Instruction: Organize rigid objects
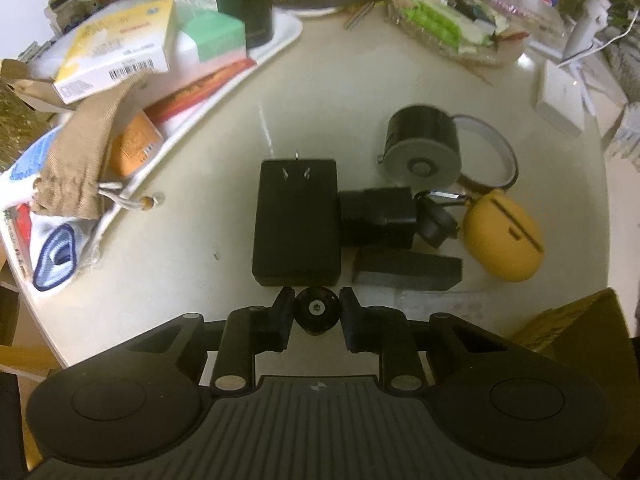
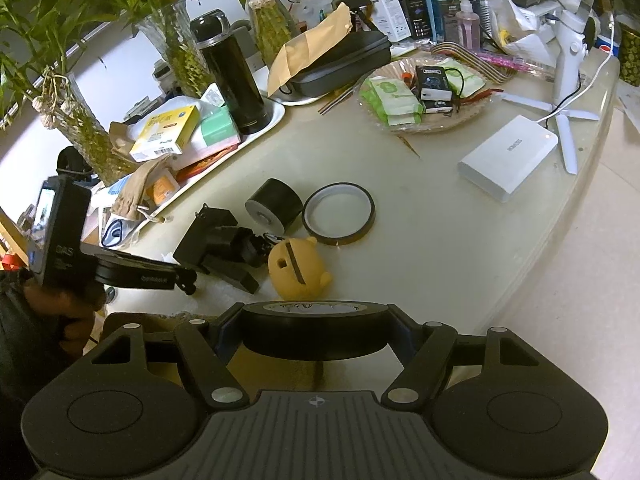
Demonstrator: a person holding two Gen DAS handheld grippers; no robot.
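In our left gripper (image 1: 316, 309) the fingers sit narrowly apart, pinching a small black knob (image 1: 317, 307) just above the table (image 1: 160, 280). Our right gripper (image 2: 316, 334) is spread wide, its fingers clamped on a black tape roll (image 2: 316, 330). At twelve o'clock from the knob lies a black power adapter (image 1: 297, 220), prongs up; at two o'clock, a smaller black charger (image 1: 378, 216), a dark block (image 1: 406, 271) and a yellow case (image 1: 505, 238). Farther, at one o'clock, a black cylinder (image 1: 422, 144) touches a thin tape ring (image 1: 490, 152). At ten o'clock, a cluttered white tray (image 1: 280, 46).
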